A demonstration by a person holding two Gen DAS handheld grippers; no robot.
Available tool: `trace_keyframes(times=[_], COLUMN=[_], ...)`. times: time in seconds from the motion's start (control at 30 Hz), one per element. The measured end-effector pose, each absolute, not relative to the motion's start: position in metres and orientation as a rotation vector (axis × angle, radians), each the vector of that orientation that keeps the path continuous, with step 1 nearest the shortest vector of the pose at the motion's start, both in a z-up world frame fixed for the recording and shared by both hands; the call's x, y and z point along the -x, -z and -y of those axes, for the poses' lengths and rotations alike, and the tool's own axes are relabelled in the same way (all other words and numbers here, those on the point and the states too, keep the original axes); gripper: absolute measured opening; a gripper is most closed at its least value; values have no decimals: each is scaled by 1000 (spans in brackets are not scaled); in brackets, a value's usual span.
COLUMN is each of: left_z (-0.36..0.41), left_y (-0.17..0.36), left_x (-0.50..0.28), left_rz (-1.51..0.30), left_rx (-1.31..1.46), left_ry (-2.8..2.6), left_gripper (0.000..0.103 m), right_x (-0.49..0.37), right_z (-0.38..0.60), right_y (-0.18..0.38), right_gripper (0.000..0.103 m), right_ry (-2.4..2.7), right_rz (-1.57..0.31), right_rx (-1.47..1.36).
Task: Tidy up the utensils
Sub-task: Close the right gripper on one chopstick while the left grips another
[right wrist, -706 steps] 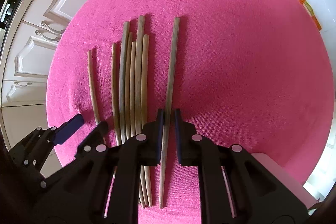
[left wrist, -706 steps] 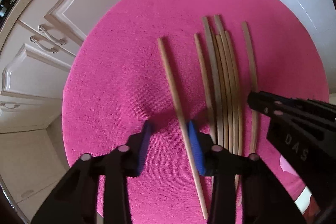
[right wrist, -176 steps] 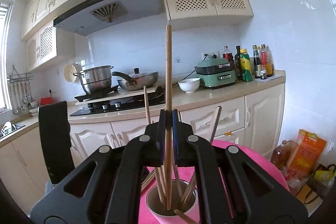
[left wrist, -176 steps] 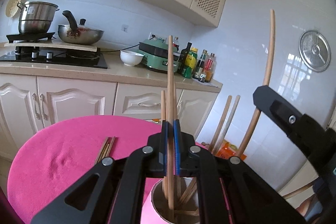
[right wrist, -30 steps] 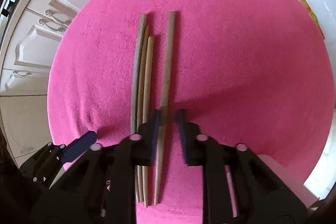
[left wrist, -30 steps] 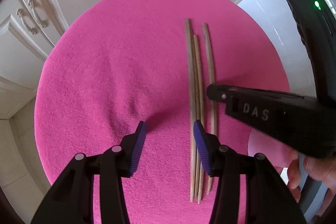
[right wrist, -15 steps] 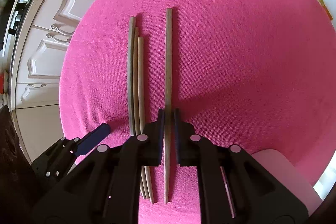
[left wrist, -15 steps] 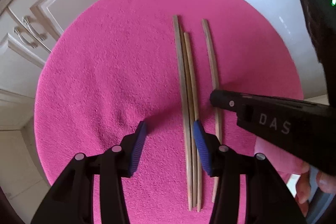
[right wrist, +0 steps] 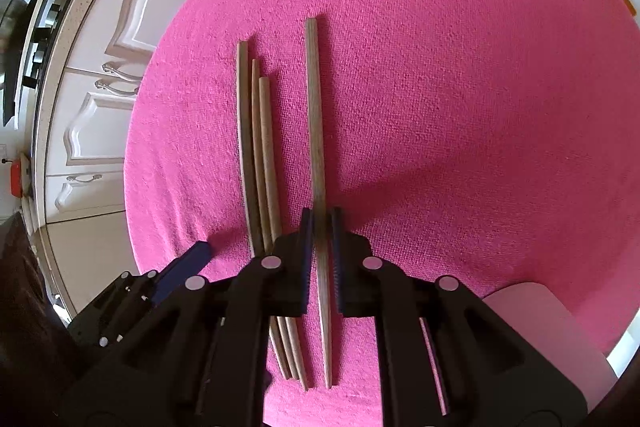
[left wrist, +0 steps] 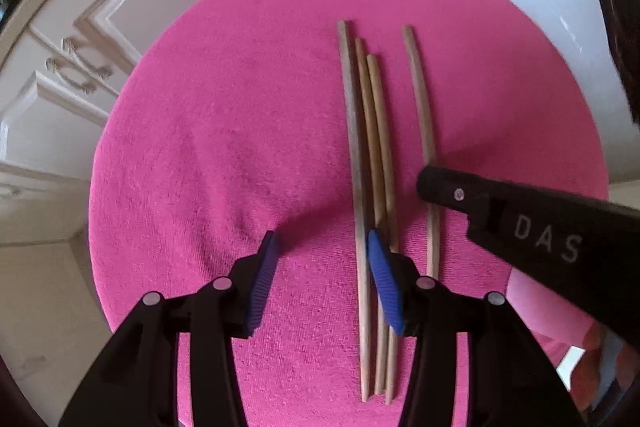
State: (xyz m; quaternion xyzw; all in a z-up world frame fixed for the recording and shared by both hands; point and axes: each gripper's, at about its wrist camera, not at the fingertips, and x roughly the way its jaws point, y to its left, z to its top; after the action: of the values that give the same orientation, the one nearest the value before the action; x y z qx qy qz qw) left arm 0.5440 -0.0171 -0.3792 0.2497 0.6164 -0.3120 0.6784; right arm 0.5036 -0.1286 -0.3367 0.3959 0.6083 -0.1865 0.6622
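Note:
Four wooden chopsticks lie on a round pink cloth (left wrist: 220,147). Three of them (left wrist: 370,131) lie close together; their leftmost one runs just inside the right pad of my left gripper (left wrist: 322,281). That gripper points straight down and stands open, with no pad pressing on a stick. The fourth chopstick (right wrist: 314,107) lies apart to the right, and my right gripper (right wrist: 321,247) is shut on it near its thin end. In the left wrist view the right gripper (left wrist: 520,227) reaches in from the right onto that single chopstick (left wrist: 420,99). The three sticks (right wrist: 258,147) lie to the right gripper's left.
A pale pink cup (right wrist: 552,339) stands at the cloth's near right edge. White cabinet doors (left wrist: 120,7) lie beyond the table's far and left sides, with a stove top (right wrist: 24,7) far left. Bare cloth (right wrist: 480,107) stretches right of the chopsticks.
My right gripper's pads have closed onto the single chopstick. My left gripper has shifted toward the three sticks, whose leftmost one now lies inside its right pad.

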Motion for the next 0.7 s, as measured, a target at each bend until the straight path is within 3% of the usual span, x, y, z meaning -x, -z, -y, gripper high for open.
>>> trace_keyframes(times=[0.17, 0.23, 0.3, 0.7], left_z=[25, 24, 20, -16], left_y=[381, 380, 380, 369], left_x=[-546, -550, -558, -580], left_rz=[-1382, -1380, -1394, -1448], left_rx=[-587, -582, -556, -297], left_ry=[677, 672, 670, 743], left_gripper=[42, 22, 10, 7], right_x=[-503, -503, -506, -520], right_z=[131, 131, 129, 108], right_y=[336, 336, 335, 316], right_gripper=[10, 9, 9, 7], right_ry=[413, 411, 408, 347], right_rz=[-1382, -1386, -1393, -1361], right_rx=[-892, -886, -863, -771])
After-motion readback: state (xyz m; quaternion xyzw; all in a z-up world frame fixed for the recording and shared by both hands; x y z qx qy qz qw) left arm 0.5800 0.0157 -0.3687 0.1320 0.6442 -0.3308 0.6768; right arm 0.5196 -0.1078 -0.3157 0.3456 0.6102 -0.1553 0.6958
